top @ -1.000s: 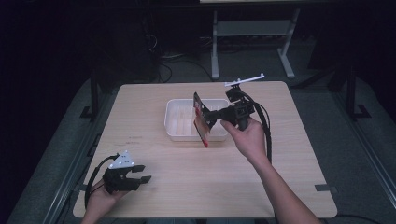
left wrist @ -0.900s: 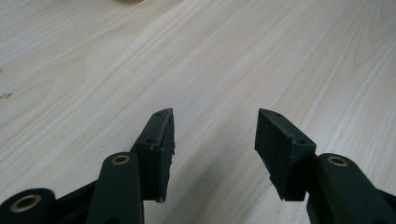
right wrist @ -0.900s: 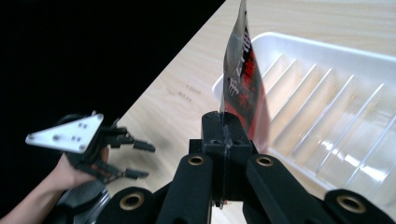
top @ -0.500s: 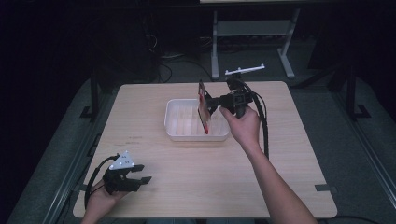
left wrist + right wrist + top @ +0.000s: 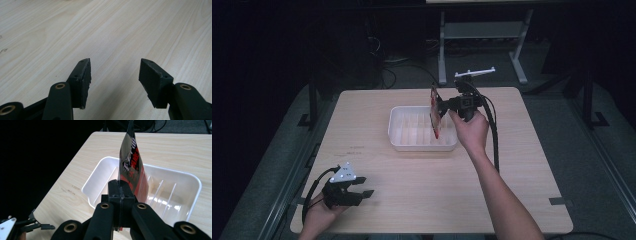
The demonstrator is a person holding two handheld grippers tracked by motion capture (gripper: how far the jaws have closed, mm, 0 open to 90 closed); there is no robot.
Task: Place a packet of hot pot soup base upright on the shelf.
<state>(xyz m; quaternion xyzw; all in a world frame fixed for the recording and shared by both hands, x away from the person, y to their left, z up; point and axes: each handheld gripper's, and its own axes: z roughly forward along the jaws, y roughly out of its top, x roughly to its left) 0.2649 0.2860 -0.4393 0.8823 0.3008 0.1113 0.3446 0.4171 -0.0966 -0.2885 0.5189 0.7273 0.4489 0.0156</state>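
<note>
So the right gripper (image 5: 441,111) is clamped tight on a flat red and black packet (image 5: 434,116), jaws pinched fully together on its edge. The person holds it out over the far right part of a white tray (image 5: 422,144), and the packet stands on edge, hanging down into the tray's space with its lower end close to the tray floor. Can't tell if it actually touches the bottom. From the right gripper view the packet (image 5: 132,167) rises straight up from between the closed jaws, printed side to the right, with the ribbed white tray (image 5: 100,173) spread out right behind and below it.

The left gripper (image 5: 357,189) sits way back at the near left corner of the table (image 5: 522,150), well apart from the tray. The left hand (image 5: 319,215) rests at the table edge with the cable looping out beside it. Its jaws have just been opening and now stand about half apart, with nothing between them, just bare wood grain in the left gripper view (image 5: 115,75). The right gripper view also catches that left gripper (image 5: 30,226) down in the bottom left corner.

The tray sits roughly mid-table, a bit toward the far side, and looks empty apart from the packet hanging into it.
</note>
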